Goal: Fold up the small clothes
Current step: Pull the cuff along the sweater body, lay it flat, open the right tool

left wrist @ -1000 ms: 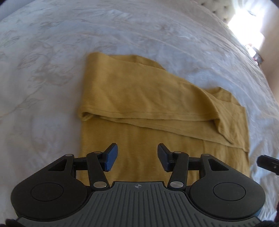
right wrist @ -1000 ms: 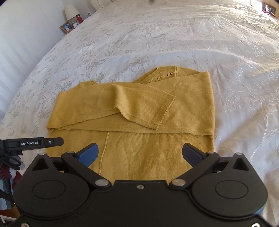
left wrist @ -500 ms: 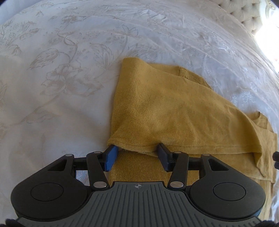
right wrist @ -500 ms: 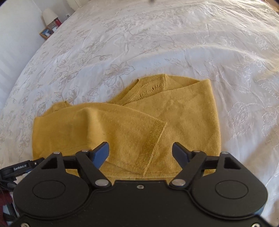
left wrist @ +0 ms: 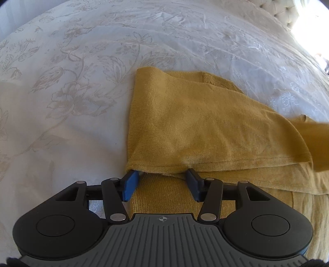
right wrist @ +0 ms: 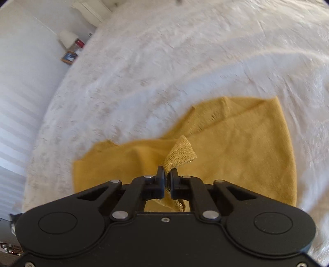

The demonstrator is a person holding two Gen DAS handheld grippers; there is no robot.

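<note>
A mustard-yellow knit sweater (left wrist: 205, 123) lies partly folded on the bed, with a sleeve laid across its body. My left gripper (left wrist: 161, 178) is open, and its fingertips sit at the near left corner of the folded layer, whose edge drapes over them. My right gripper (right wrist: 167, 174) is shut on the ribbed sleeve cuff (right wrist: 181, 152), which sticks up crumpled above the fingers, over the rest of the sweater (right wrist: 236, 154). In the left wrist view the raised sleeve (left wrist: 316, 143) shows blurred at the right edge.
A white floral bedspread (left wrist: 72, 92) surrounds the sweater on all sides. A tufted headboard (left wrist: 283, 10) stands at the far right. Beyond the bed's far left corner are a lamp (right wrist: 68, 39) and a picture frame (right wrist: 70, 56) by a white wall.
My right gripper went from wide open to shut on the sleeve cuff and pulled it up off the sweater. My left gripper came in close to the fold's corner and then stayed there.
</note>
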